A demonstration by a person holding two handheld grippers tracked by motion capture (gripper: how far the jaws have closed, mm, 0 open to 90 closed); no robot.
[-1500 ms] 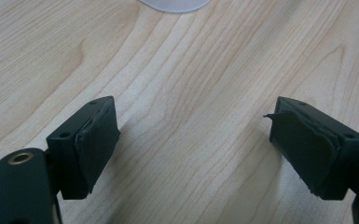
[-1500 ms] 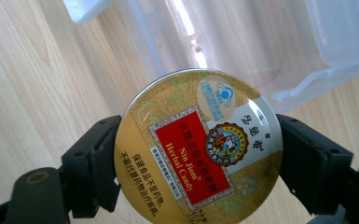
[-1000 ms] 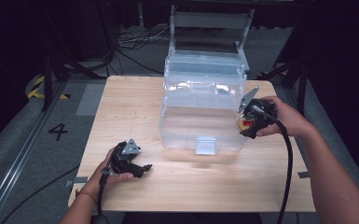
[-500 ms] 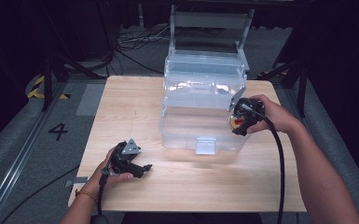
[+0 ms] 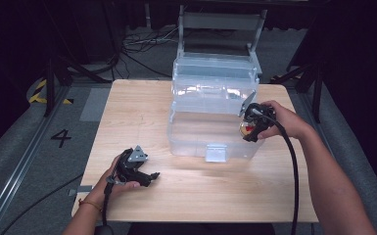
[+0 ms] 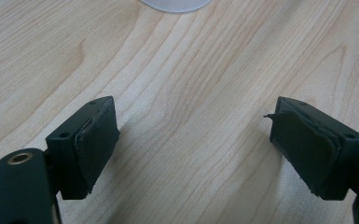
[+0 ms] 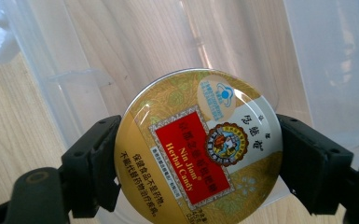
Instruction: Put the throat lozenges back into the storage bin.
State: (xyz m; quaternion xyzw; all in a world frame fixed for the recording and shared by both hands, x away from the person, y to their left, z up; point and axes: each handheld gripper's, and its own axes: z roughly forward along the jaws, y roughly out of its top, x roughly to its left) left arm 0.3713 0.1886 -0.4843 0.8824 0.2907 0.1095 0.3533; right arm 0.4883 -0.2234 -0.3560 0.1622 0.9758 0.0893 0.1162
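Note:
A clear plastic storage box [image 5: 210,117] with its lid raised at the back stands in the middle of the wooden table [image 5: 127,107]. My right gripper [image 5: 248,128] is over the box's right end, shut on a round gold herbal candy tin [image 7: 198,144] with a red label; the tin [image 5: 247,129] hangs just inside the box's [image 7: 121,46] open top. My left gripper [image 5: 149,177] rests on the table near the front left, open, with bare wood between its pads [image 6: 98,140]. A corner of the box [image 6: 175,4] shows at the top of the left gripper view.
A white latch [image 5: 215,152] hangs on the box's front wall. A grey frame [image 5: 220,24] stands behind the table. Dark floor with cables and a marked "4" [image 5: 61,138] lies left of the table. Bare wood stretches across the front of the table.
My right hand has carried the tin left and down, from beside the box's right end to over its open top. The left hand has stayed where it was.

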